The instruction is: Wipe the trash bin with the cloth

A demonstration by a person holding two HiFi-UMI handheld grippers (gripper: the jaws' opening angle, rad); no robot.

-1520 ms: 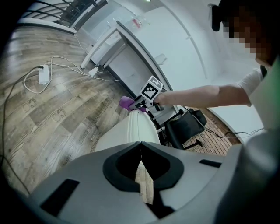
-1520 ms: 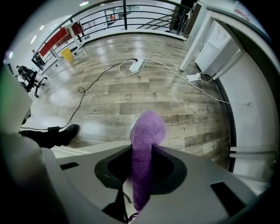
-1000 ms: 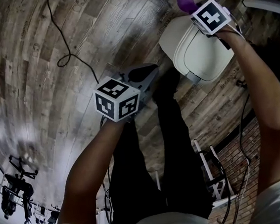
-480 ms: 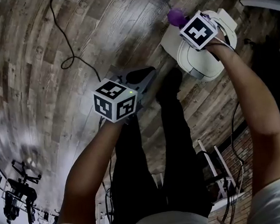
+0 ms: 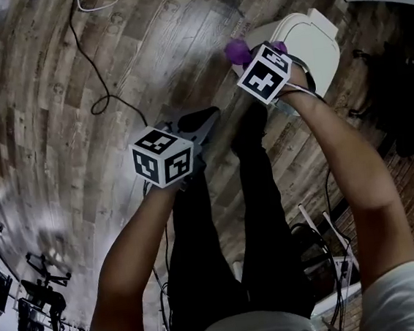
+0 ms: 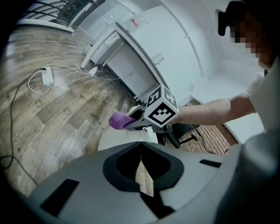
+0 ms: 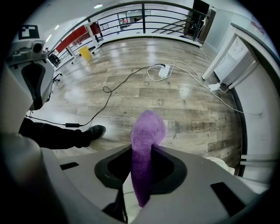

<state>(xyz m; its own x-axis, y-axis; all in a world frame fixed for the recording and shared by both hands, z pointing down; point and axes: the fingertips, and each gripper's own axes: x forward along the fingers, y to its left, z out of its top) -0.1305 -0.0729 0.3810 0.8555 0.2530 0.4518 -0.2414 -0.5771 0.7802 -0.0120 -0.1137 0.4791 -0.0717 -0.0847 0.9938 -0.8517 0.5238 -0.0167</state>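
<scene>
The trash bin (image 5: pixel 316 36), white, stands on the wooden floor (image 5: pixel 51 82). The right gripper (image 7: pixel 141 175) is held over its near edge, with the jaws pinching the purple cloth (image 7: pixel 146 140). The left gripper (image 6: pixel 141 170) is apart from the bin, at the side, with its jaws pressed together and nothing between them.

Knitted matt cloth (image 7: pixel 146 131), smooth plastic bin (image 5: pixel 315 39), glossy wood floor (image 5: pixel 39 105)

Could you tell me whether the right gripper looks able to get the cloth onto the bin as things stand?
Probably yes. The right gripper, shut on the cloth, hangs right by the bin lid with nothing between them; the left gripper is off to the side.
</scene>
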